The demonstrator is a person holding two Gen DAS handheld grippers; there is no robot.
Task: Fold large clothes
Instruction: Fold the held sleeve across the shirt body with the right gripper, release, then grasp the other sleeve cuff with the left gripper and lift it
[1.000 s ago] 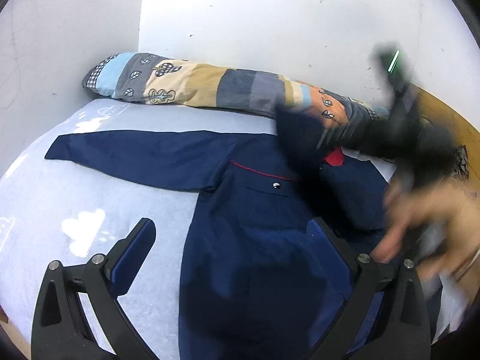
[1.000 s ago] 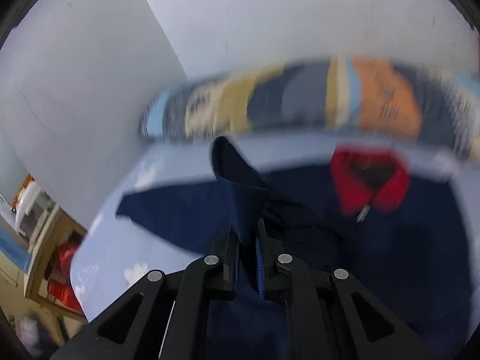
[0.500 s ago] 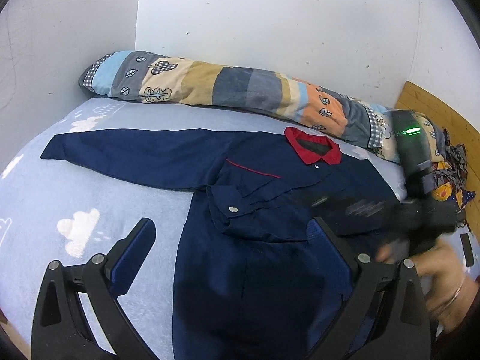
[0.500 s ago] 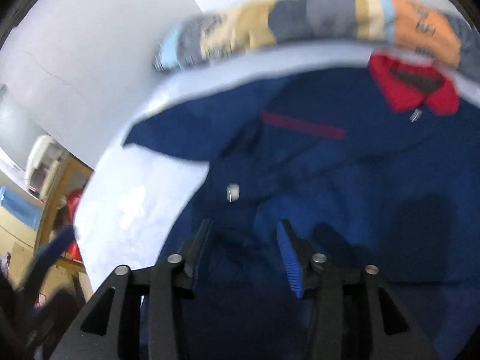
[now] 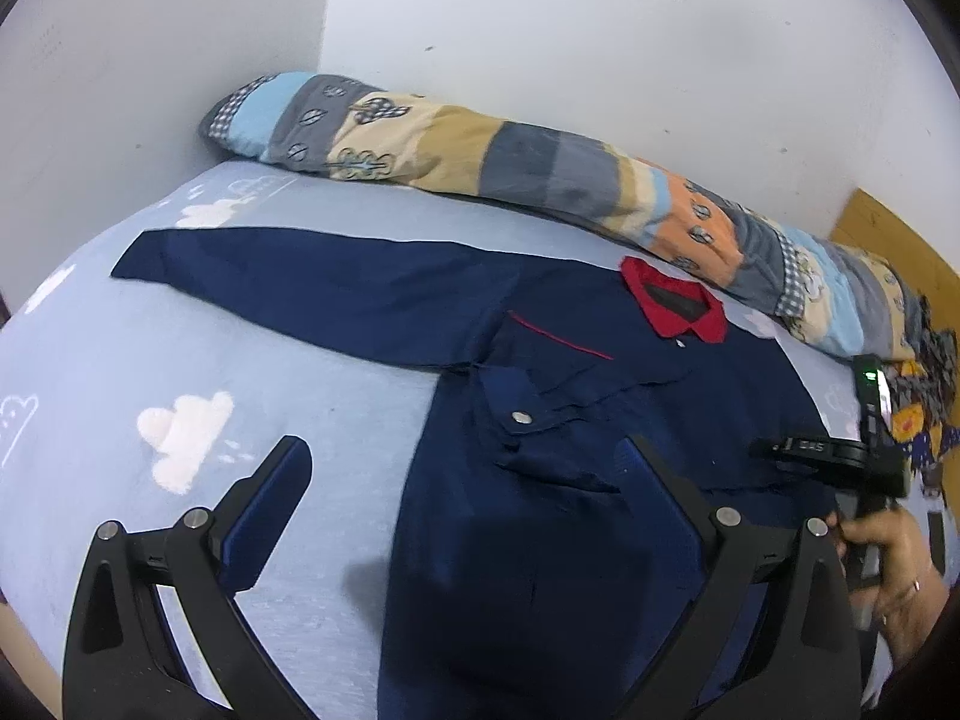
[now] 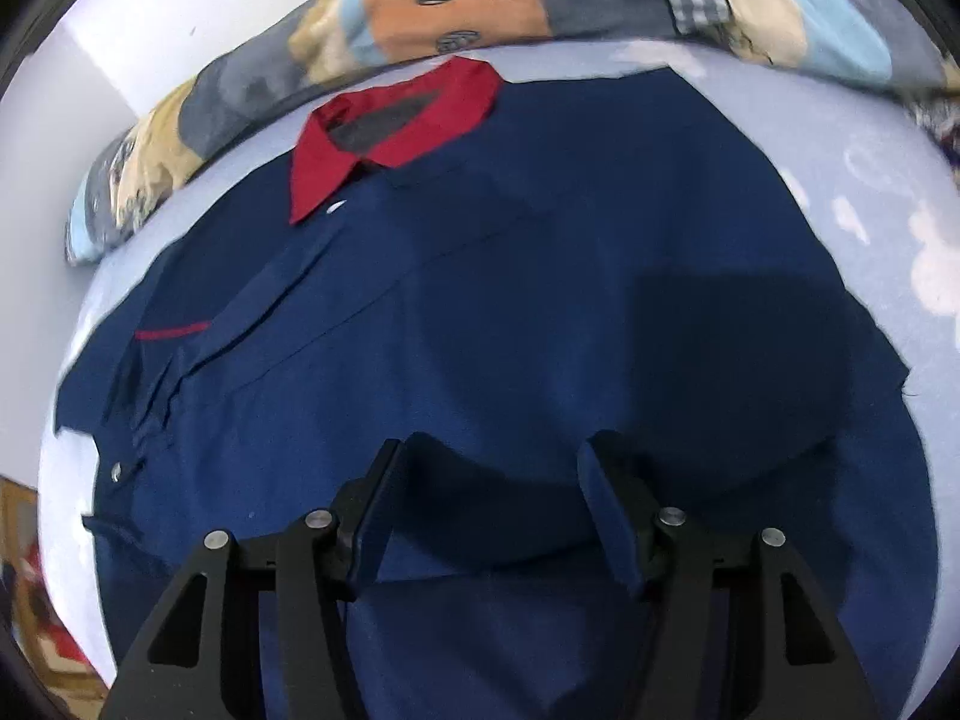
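A navy jacket [image 5: 576, 420] with a red collar [image 5: 672, 306] lies flat on the light blue bed. Its left sleeve [image 5: 312, 288] stretches out to the left. The right sleeve is folded across the chest, its cuff with a silver snap [image 5: 521, 417] lying mid-chest. My left gripper [image 5: 462, 468] is open and empty above the jacket's lower left edge. My right gripper [image 6: 492, 474] is open and empty just above the jacket [image 6: 540, 312] body; it also shows in the left wrist view [image 5: 828, 456], held by a hand at the right.
A long patchwork bolster [image 5: 540, 174] lies along the white wall behind the jacket. A wooden headboard [image 5: 888, 240] stands at the right. The bed sheet [image 5: 120, 396] has white cloud prints. Patterned cloth [image 5: 924, 396] lies at the bed's right edge.
The right gripper carried the right sleeve across the chest, let it go and opened, then drew back to the right. The left gripper stayed open and nearly still.
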